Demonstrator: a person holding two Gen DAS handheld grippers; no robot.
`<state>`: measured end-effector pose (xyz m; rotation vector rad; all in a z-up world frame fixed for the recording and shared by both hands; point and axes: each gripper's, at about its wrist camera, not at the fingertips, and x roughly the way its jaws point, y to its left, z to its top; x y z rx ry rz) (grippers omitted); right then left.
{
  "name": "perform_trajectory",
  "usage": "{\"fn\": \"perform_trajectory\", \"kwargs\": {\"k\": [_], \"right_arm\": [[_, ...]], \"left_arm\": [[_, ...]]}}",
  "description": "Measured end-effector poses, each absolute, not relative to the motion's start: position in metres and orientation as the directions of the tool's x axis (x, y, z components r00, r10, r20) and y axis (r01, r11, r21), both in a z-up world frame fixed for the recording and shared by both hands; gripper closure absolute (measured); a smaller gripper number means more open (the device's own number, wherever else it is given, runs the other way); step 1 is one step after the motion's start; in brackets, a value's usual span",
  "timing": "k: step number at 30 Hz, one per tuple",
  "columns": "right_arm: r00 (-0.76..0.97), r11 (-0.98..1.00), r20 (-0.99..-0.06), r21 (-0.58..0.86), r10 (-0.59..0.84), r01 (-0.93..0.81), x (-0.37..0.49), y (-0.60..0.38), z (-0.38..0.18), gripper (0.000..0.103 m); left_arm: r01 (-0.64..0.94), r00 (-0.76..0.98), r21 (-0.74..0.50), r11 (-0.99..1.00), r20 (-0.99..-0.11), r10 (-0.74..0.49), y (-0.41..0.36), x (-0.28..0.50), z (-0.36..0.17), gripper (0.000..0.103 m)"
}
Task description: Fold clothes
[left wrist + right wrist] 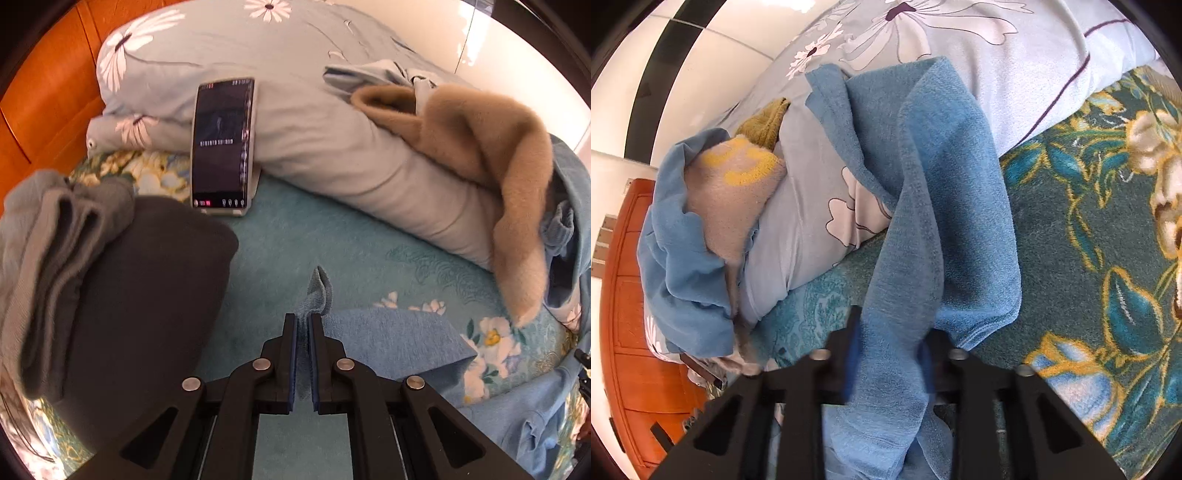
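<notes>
**Blue garment pinched on my left, draped through my right**

In my left wrist view, a folded dark grey garment (147,295) lies far left on the teal floral bedspread (280,251), with a lighter grey-green one (48,236) resting on its left part. Behind them a phone (221,144) stands propped against the pale blue duvet (295,122). My left gripper (303,325) is nearly closed, pinching a thin edge of the light blue garment (391,336), whose tip pokes up past the fingertips. The rest spreads flat to the right. Further right, a tan fleece item (509,177) is slumped over the duvet.

In my right wrist view, the blue garment (923,206) hangs between my right gripper (888,339) fingers, which stand apart; I cannot tell whether they grip it.
</notes>
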<state>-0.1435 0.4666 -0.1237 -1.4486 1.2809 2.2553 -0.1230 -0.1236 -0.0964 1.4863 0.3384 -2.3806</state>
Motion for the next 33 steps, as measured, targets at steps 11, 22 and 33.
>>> {"fn": "perform_trajectory", "kwargs": {"k": [11,22,33], "right_arm": [[-0.562,-0.57,-0.826,0.483,-0.043,-0.665,-0.088,0.532,-0.084,0.098],[-0.536,-0.541,-0.842,0.475,-0.051,-0.694,-0.054,0.55,-0.091,0.098],[-0.537,-0.639,-0.838,0.468,-0.102,-0.61,-0.048,0.534,-0.074,0.097]], "left_arm": [[0.33,-0.403,-0.086,-0.94,-0.914,-0.057,-0.118,-0.112,-0.096,0.093],[0.076,-0.319,-0.275,-0.958,-0.917,0.237,0.006,-0.117,-0.11,0.085],[0.042,-0.083,-0.626,-0.779,-0.779,0.621,0.181,-0.122,-0.167,0.074]]}}
